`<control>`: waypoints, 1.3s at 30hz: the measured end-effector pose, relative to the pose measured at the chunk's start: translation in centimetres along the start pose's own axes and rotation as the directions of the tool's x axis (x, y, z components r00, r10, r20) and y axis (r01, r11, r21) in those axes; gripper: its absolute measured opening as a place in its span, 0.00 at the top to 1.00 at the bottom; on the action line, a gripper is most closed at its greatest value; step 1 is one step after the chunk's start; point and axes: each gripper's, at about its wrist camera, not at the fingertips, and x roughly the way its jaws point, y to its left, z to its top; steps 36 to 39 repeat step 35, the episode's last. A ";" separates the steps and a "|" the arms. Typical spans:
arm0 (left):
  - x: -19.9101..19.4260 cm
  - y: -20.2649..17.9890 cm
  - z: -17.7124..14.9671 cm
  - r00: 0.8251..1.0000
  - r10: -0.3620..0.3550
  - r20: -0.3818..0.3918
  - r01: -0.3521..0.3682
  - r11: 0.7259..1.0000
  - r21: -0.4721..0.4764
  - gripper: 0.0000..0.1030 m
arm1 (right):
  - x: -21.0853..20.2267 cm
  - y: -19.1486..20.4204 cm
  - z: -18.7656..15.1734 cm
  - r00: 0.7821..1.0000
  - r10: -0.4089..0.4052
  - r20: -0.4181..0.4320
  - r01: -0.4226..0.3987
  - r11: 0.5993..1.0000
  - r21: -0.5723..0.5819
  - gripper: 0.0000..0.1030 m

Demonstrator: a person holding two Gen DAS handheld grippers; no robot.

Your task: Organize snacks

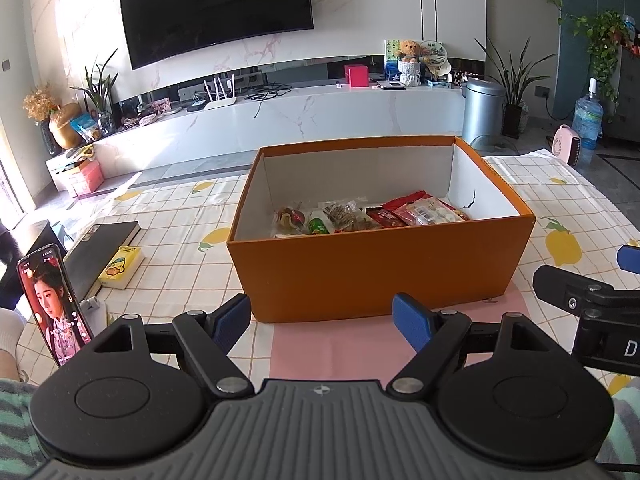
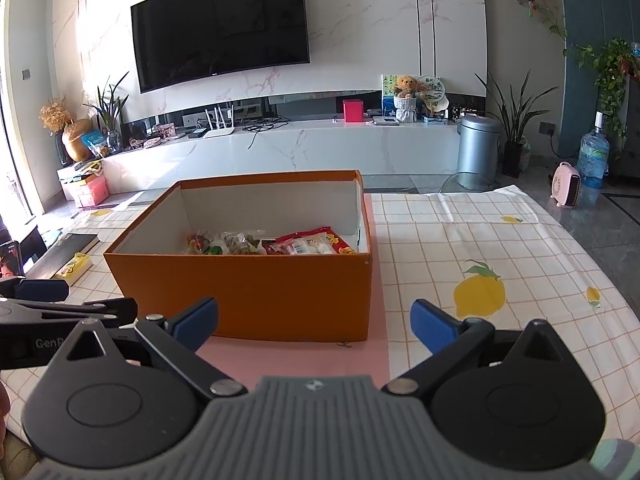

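Both wrist views low, near, facing forward, sharing orange box (image 1: 376, 268), television (image 2: 222, 26)

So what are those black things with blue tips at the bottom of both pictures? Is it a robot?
No robot here. A person holds two grabbing tools, one per hand, each with a small camera looking forward along its fingers. One picture comes from the left hand-held gripper, the other from the right hand-held gripper. Both are open and hold nothing. In front of them an orange box stands on a pink mat on a lemon-print tablecloth. Wrapped snacks already lie inside the box. To the left of the box are a phone, a dark book and a small yellow pack.
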 end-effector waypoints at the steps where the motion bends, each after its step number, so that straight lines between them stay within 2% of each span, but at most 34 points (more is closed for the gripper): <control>1: 0.0 0.0 0.0 1.000 0.000 0.000 0.000 1.000 -0.001 0.09 | 0.0 0.0 0.0 1.000 0.000 0.000 0.000 1.000 0.000 0.04; 39: -0.6 0.2 0.2 1.000 0.025 0.018 -0.025 1.000 0.013 0.09 | 0.4 0.4 -0.2 1.000 0.011 -0.019 -0.011 1.000 0.004 0.04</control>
